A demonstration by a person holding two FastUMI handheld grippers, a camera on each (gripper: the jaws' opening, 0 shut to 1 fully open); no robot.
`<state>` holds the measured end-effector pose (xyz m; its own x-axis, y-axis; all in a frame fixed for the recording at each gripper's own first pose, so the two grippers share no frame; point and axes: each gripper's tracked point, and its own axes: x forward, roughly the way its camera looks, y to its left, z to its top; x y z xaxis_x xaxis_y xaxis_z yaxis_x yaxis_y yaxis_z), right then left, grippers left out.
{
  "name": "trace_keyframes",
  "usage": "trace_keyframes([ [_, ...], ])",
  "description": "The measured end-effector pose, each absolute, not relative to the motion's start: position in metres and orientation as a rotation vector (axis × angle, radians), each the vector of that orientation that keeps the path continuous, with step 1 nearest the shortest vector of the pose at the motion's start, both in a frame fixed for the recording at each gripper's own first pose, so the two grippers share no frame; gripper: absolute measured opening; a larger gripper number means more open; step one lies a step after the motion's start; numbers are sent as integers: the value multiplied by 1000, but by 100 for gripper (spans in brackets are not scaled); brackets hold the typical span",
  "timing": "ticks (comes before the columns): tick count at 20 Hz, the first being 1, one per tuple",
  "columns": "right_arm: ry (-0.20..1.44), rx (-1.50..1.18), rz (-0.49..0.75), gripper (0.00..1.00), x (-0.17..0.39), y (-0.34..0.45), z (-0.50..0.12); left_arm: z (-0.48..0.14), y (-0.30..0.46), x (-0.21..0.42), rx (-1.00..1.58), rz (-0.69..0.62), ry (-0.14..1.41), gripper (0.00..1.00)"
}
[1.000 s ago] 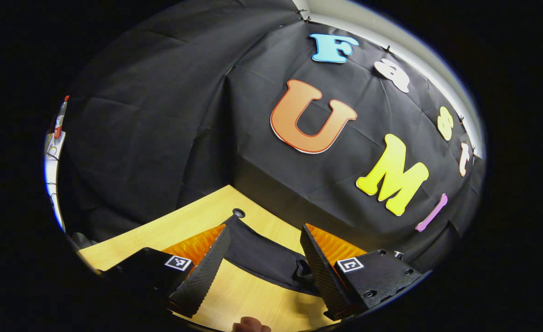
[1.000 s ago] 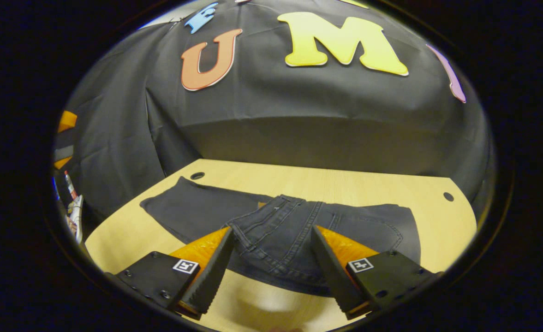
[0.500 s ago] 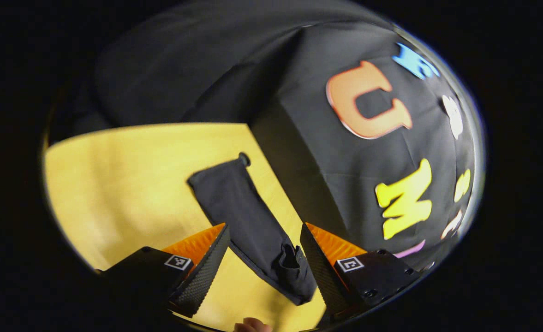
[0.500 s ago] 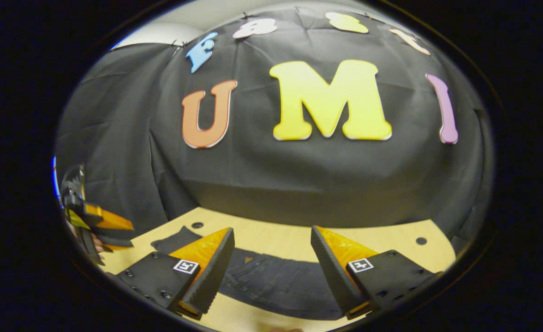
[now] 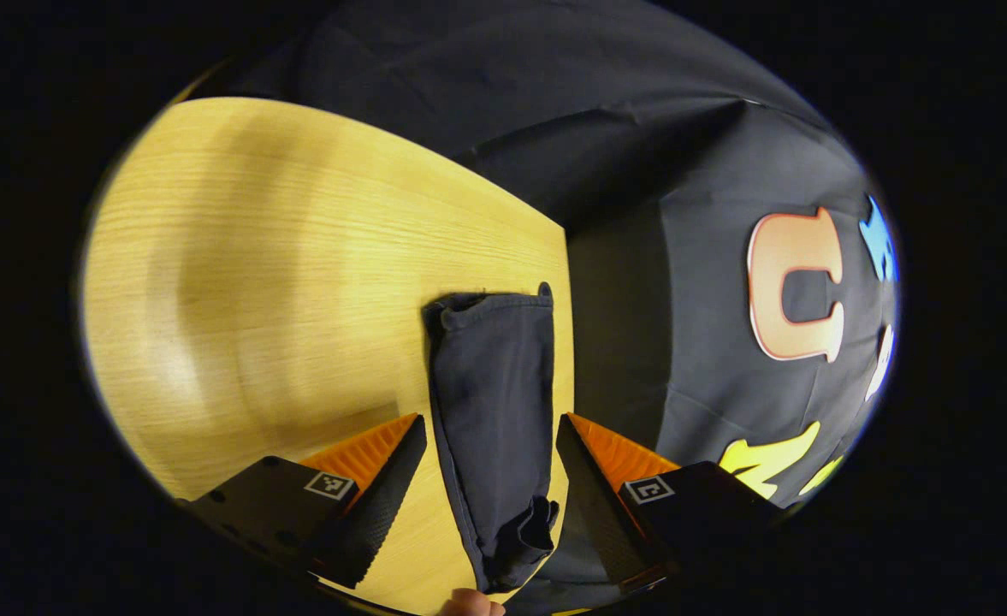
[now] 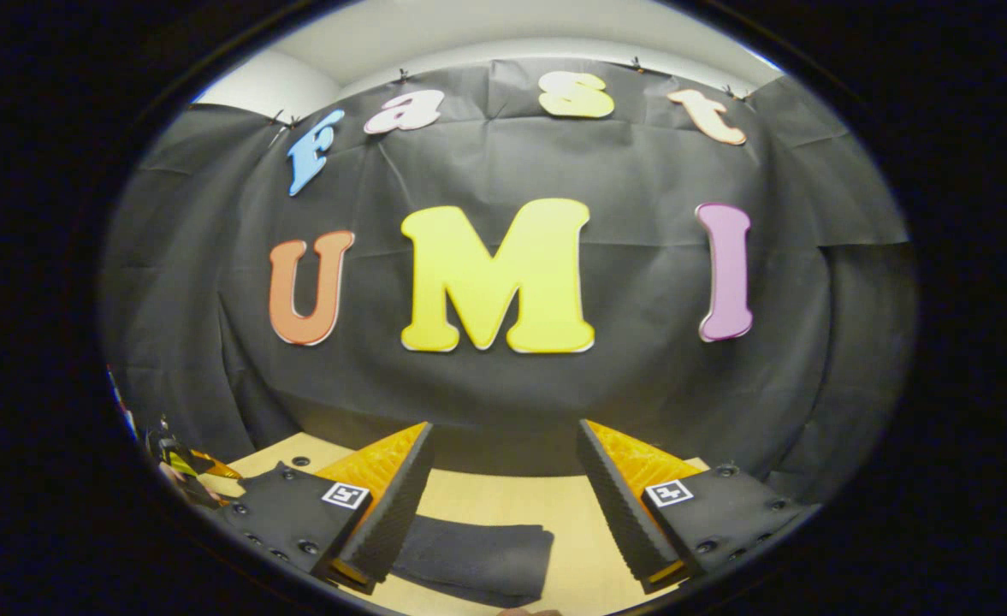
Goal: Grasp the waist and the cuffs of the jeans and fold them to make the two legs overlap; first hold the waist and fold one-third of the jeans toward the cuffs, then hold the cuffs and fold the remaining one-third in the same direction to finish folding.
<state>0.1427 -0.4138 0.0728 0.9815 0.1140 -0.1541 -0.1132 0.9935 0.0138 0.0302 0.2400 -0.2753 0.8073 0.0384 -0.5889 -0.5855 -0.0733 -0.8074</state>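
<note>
In the left gripper view, the left gripper (image 5: 490, 466) hangs over the table (image 5: 281, 282) with its two fingers (image 5: 383, 492) spread wide, gripping nothing. Between them, in the lower middle of the frame, a long dark strip of the jeans (image 5: 493, 402) runs up from the bottom edge toward the centre and ends at a hemmed cuff beside a small hole in the table near its far edge. The lower end of that strip is bunched and rumpled — it lies flat on the wood otherwise, touching neither finger. A fingertip (image 5: 469, 604) of the person's hand peeks in at the very bottom edge. The black cloth wall (image 5: 683, 171) takes up the upper and right part of that frame.

In the right gripper view, the right gripper (image 6: 503, 496) also has its fingers parted and bare, pointed mostly at the wall. Low in the frame, a dark fold of the jeans (image 6: 477, 560) rests on the table (image 6: 571, 522), partly behind the left-hand finger. At the far lower left edge, a bit of the other gripper shows — too small to make out more.
</note>
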Motion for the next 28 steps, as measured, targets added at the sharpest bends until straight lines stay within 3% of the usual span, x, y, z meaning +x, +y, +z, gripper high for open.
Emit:
trace_keyframes([
  [11,130,-43,-6,98,133,-474,95,-296,251,87,-1653,481,314,97],
  [12,132,-46,-12,98,133,-477,96,-300,249,92,-1655,472,313,77],
  [13,134,-49,-18,98,133,-480,97,-299,250,95,-1652,456,305,78],
  [14,134,-52,-22,98,131,-482,97,-300,248,98,-1649,435,301,69],
  [15,134,-55,-22,100,131,-483,98,-303,246,98,-1668,432,313,66],
  [18,141,-62,-23,98,130,-485,97,-314,244,101,-1577,452,345,0],
  [19,142,-66,-22,98,130,-485,96,-314,245,97,-1547,450,350,9],
  [22,145,-80,-16,98,130,-484,96,-311,246,94,-1501,443,365,4],
  [28,152,-91,1,100,126,-481,95,-276,240,100,-1299,408,379,4],
])
